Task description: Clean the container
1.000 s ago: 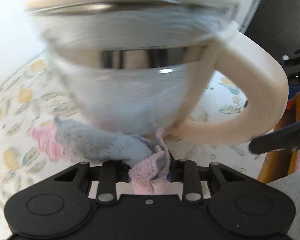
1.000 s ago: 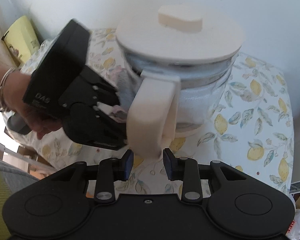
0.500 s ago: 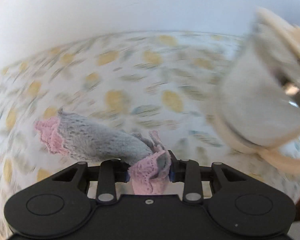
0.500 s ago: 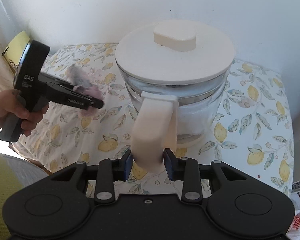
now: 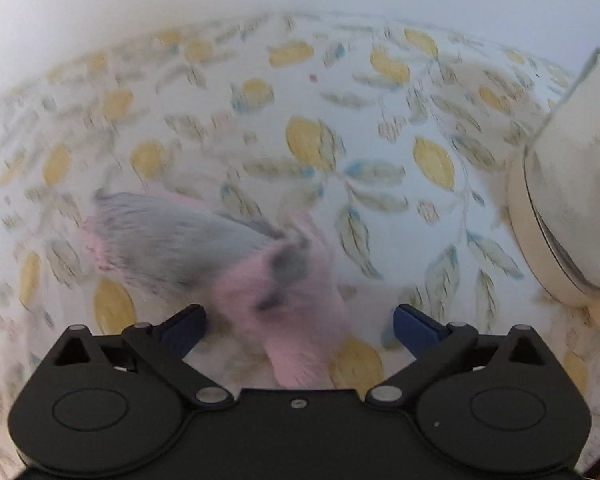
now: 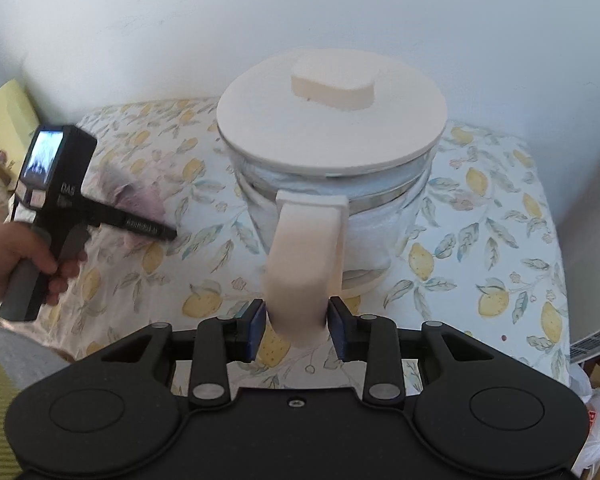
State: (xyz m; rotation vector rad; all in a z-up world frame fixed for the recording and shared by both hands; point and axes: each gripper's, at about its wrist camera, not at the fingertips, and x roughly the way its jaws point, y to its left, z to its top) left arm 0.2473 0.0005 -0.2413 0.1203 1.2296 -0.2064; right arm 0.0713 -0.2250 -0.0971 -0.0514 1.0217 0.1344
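Note:
A glass container point(image 6: 332, 200) with a cream lid point(image 6: 332, 116) and a cream handle point(image 6: 304, 260) stands on the lemon-print tablecloth point(image 6: 480, 240). My right gripper point(image 6: 296, 330) is shut on the handle's lower end. My left gripper point(image 5: 300, 320) is open, with its jaws wide apart. A pink and grey cloth point(image 5: 228, 256) lies blurred between and ahead of its jaws, loose over the tablecloth. The left gripper point(image 6: 156, 234) also shows in the right wrist view, left of the container and apart from it. The container's side point(image 5: 572, 200) shows at the right edge of the left wrist view.
A white wall point(image 6: 260, 20) stands behind the table. A yellow cushion point(image 6: 4, 120) sits at the far left. A plastic bag point(image 6: 596, 412) lies low at the right, past the table edge point(image 6: 564, 320).
My left gripper has pulled away from the container to the left and opened, releasing the cloth. My right gripper stays shut on the handle.

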